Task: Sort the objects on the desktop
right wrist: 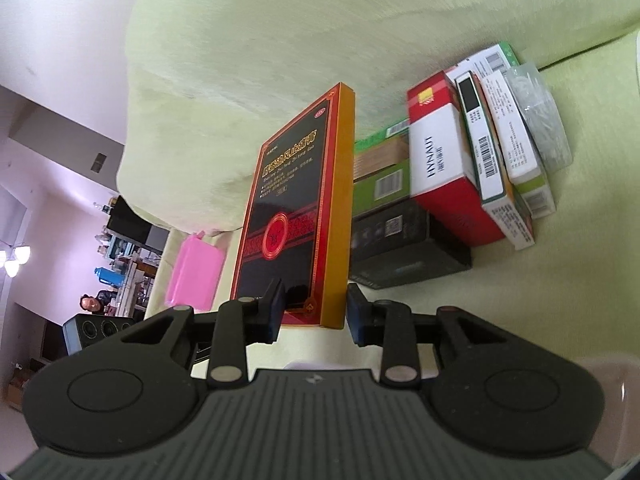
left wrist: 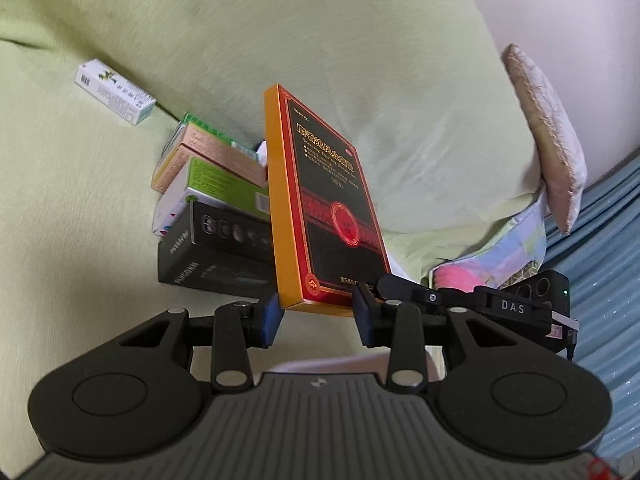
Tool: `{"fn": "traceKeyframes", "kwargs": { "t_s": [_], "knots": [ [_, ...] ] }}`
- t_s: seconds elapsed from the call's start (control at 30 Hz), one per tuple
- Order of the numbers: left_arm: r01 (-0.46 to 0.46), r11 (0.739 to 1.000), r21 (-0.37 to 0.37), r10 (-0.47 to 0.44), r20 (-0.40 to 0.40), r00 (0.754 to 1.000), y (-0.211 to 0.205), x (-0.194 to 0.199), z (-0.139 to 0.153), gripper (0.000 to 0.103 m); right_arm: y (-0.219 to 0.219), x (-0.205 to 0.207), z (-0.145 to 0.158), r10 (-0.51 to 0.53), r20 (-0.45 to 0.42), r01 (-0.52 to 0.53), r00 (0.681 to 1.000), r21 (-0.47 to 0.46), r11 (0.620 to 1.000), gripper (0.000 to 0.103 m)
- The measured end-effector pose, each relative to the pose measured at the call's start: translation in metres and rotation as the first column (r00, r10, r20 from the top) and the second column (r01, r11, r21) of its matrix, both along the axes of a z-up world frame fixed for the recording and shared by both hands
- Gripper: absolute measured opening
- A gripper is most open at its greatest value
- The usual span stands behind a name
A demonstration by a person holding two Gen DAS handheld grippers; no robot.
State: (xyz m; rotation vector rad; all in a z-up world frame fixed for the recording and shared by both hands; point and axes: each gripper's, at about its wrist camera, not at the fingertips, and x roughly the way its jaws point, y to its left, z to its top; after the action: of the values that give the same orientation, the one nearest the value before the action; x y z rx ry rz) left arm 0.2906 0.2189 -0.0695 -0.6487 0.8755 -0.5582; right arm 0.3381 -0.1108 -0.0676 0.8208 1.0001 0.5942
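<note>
Both grippers hold the same flat orange box, each from one side. In the left wrist view the left gripper [left wrist: 318, 314] has its blue pads [left wrist: 273, 317] against the near end of the orange box [left wrist: 324, 200]; one pad touches the orange edge and the other the dark front face, so the fingers are closed on it. In the right wrist view the right gripper [right wrist: 314, 312] also clamps the near end of the orange box [right wrist: 296, 208], with one finger on the black and red face and the other beside the orange edge. The box stands upright on its narrow end above the green sofa seat [right wrist: 560, 300], and I cannot tell if it touches the seat. Just behind the box lies a black box [right wrist: 404, 248], and green boxes [right wrist: 380, 184] are stacked on it. A red and white box [right wrist: 444, 160] leans next to them, then more thin boxes [right wrist: 504, 140] and a clear bag [right wrist: 540, 112]. Farther away, in the left view, a small white box [left wrist: 116, 92] lies alone on the seat, well apart from the pile. A pink item [right wrist: 196, 272] lies on the other side. The green backrest [left wrist: 320, 40] rises behind all.
</note>
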Motion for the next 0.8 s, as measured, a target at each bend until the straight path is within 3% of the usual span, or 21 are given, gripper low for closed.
{"fn": "traceKeyframes", "kwargs": {
  "t_s": [0.33, 0.8],
  "knots": [
    [-0.005, 1.000, 0.002, 0.005, 0.033, 0.999, -0.022, -0.080, 0.035, 0.042, -0.022, -0.076, 0.034, 0.005, 0.017, -0.005, 1.000, 0.008, 1.000, 0.029],
    [-0.033, 0.999, -0.012, 0.033, -0.005, 0.999, -0.046, -0.164, 0.029, 0.043, -0.044, -0.158, 0.033, 0.004, -0.032, -0.004, 0.999, 0.007, 1.000, 0.029]
  ]
}}
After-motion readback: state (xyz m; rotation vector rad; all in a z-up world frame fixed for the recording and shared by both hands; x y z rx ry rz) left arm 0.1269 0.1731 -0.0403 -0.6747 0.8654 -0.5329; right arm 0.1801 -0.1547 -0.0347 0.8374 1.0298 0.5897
